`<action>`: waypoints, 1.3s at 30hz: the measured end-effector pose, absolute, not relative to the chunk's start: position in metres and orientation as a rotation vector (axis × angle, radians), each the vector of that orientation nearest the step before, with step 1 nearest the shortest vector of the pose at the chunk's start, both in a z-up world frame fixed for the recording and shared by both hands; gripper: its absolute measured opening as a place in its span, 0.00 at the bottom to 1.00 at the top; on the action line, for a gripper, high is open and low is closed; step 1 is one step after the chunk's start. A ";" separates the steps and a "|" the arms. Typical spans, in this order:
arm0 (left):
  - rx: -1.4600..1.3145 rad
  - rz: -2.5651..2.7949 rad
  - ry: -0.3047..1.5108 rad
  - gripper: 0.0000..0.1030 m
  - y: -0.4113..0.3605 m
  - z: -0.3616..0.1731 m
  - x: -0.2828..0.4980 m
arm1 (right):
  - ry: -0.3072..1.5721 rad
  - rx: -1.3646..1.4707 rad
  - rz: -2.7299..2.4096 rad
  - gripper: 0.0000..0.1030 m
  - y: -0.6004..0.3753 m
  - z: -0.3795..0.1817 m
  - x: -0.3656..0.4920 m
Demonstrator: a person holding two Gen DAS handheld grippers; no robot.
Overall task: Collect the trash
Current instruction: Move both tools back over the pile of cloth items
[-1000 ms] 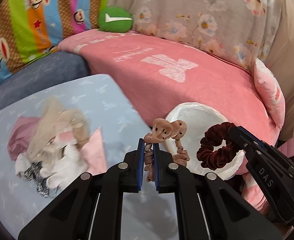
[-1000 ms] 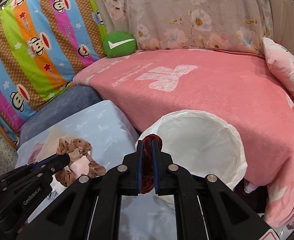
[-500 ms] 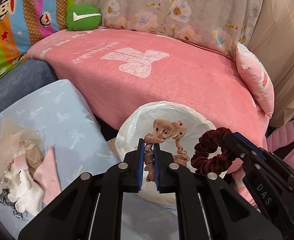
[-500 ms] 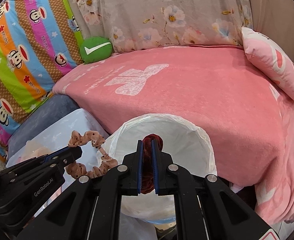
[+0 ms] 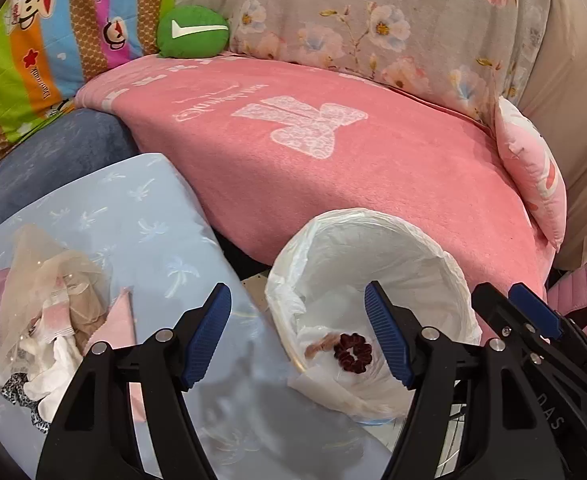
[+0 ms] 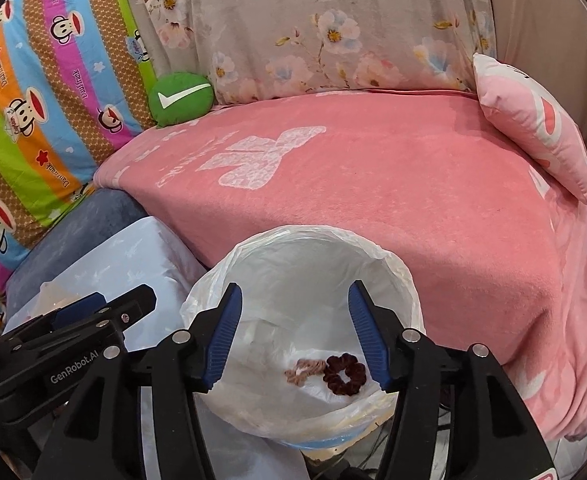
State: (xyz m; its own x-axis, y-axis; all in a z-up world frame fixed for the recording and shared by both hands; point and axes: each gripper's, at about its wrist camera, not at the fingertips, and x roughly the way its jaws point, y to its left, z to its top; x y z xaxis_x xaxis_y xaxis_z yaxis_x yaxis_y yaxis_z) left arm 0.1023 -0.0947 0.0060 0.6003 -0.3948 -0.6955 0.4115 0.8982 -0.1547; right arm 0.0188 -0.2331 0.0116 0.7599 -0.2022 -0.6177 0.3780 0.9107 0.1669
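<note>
A bin lined with a white bag (image 5: 445, 256) (image 6: 403, 276) stands against the pink bed. A dark red scrunchie (image 5: 352, 353) (image 6: 344, 373) and a tan scrunchie (image 5: 320, 345) (image 6: 305, 369) lie at its bottom. My left gripper (image 5: 298, 336) is open and empty, above the bin's left rim. My right gripper (image 6: 294, 336) is open and empty, right above the bin's mouth. A heap of cloth and wrapper scraps (image 5: 41, 312) lies on the light blue cushion (image 5: 133, 216) at the left.
The pink blanket (image 5: 333, 152) covers the bed behind the bin. A green round cushion (image 5: 192, 31) and a pink pillow (image 5: 533, 184) lie on it. A striped monkey-print cover (image 6: 45, 92) and a floral cover (image 6: 333, 28) hang behind.
Both grippers have opened and let go of their scrunchies, which now lie at the bottom of the bin. The left gripper has swung slightly left.
</note>
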 end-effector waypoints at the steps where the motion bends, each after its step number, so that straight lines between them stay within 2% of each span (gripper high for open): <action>1: 0.015 -0.462 0.801 0.64 -0.091 0.006 0.101 | 0.636 0.287 -0.319 0.56 -0.231 0.012 0.019; 18: -0.048 -0.379 0.793 0.64 -0.037 0.011 0.090 | 0.666 0.237 -0.234 0.60 -0.176 0.014 0.013; 25: -0.082 -0.318 0.795 0.72 -0.007 0.009 0.085 | 0.672 0.228 -0.205 0.63 -0.159 0.016 0.014; 39: -0.155 -0.195 0.827 0.72 0.064 -0.010 0.079 | 0.704 0.175 -0.110 0.64 -0.099 0.014 0.022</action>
